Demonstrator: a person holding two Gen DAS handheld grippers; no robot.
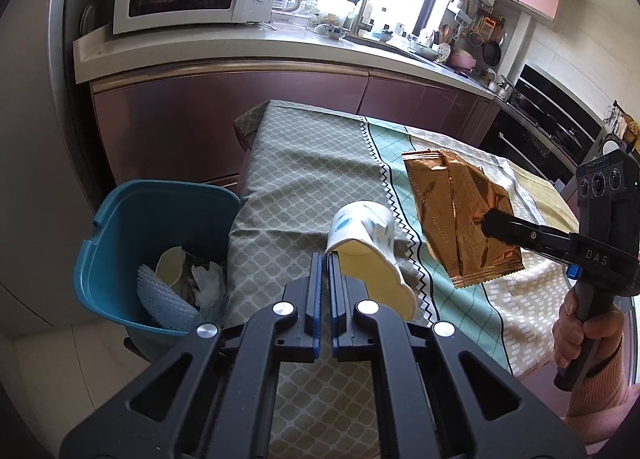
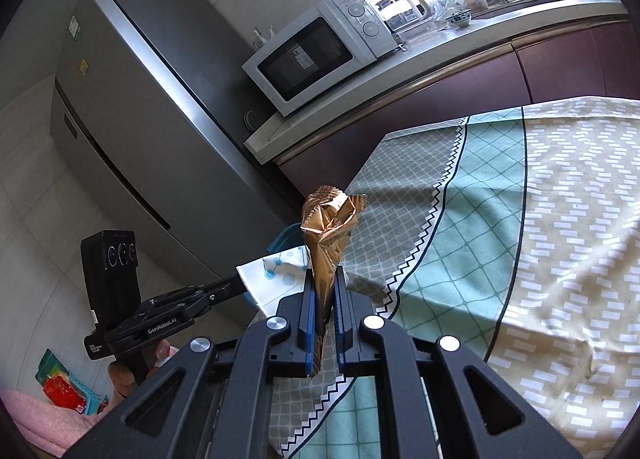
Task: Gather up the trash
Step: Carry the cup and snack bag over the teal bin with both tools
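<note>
Carrying litter toward a blue bin (image 1: 132, 227) at the table's left end, a person works two handheld grippers above the patterned tablecloth (image 1: 304, 179). With its jaws clamped tight, the left gripper (image 1: 326, 263) holds a crushed paper cup (image 1: 364, 235) by its rim, near the bin. To its right, the right gripper (image 2: 324, 291) pinches a copper foil wrapper (image 1: 460, 219) aloft. Paper scraps already lie inside the bin; both held pieces are judged still to drop.
</note>
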